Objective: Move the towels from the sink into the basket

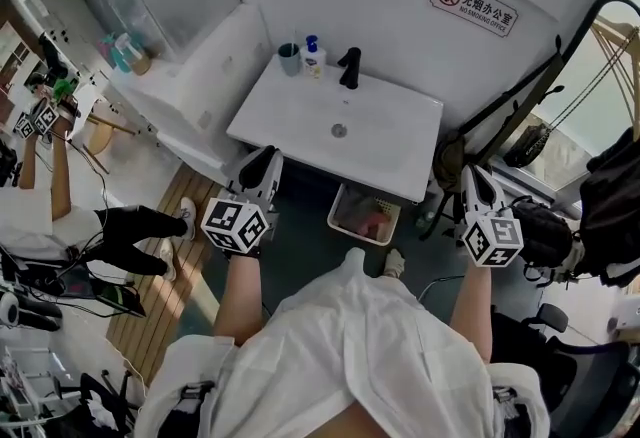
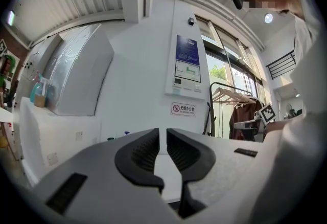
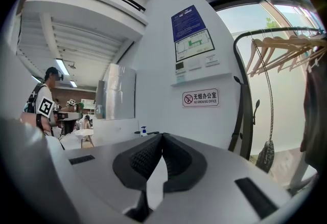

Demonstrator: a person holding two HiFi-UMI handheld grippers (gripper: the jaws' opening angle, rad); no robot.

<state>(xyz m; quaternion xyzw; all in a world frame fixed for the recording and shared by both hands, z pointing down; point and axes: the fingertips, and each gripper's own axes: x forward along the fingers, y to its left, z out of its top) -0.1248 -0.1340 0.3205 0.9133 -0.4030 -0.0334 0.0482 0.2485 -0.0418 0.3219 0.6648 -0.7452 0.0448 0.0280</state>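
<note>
The white sink [image 1: 390, 141] stands against the wall in the head view, and no towel shows in its bowl. Below its front edge sits a pale basket [image 1: 343, 222] with pink and red towels [image 1: 372, 223] inside. Both grippers are held level in front of the sink, one on each side of the basket. My left gripper [image 1: 268, 156] [image 2: 162, 133] has a narrow gap between its pads, with nothing in it. My right gripper [image 1: 472, 176] [image 3: 161, 138] is shut and empty, its fingertips touching.
A black faucet [image 1: 349, 68], a soap bottle [image 1: 313, 58] and a cup [image 1: 289, 57] stand at the sink's back. A white cabinet [image 1: 205, 86] adjoins on the left. A clothes rack [image 1: 565, 66] and dark bags stand on the right. Another person [image 1: 60, 211] is at far left.
</note>
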